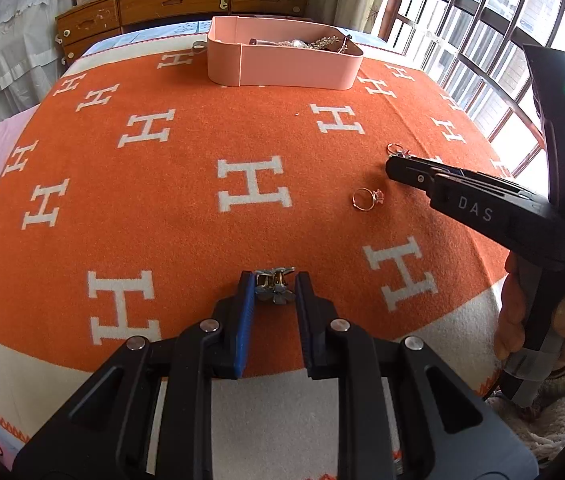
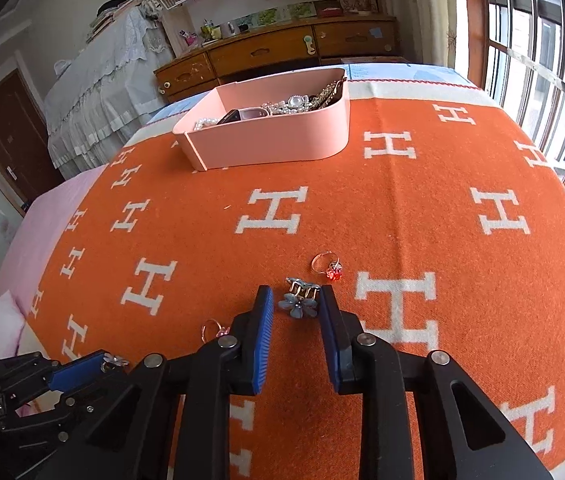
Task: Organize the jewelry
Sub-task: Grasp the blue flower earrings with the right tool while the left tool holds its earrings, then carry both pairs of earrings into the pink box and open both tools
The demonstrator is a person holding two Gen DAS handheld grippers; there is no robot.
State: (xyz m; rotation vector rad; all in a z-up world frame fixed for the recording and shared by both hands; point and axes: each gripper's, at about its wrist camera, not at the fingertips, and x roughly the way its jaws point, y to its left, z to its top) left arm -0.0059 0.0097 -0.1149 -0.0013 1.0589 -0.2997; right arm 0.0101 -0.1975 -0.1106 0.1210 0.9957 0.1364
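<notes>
Blue-padded fingers of the left gripper (image 1: 274,292) grasp a small flower hair clip (image 1: 274,290) over the orange H-patterned blanket (image 1: 186,216). Beside it, the right gripper (image 2: 296,300), jaws parted, straddles a blue flower clip (image 2: 298,300) without touching it. At one o'clock lies a red-stoned ring (image 2: 328,266); at eleven o'clock, the pink jewelry tray (image 2: 270,140), already holding pearls and brooches. A pink-stoned ring (image 2: 214,328) lies at nine o'clock.
</notes>
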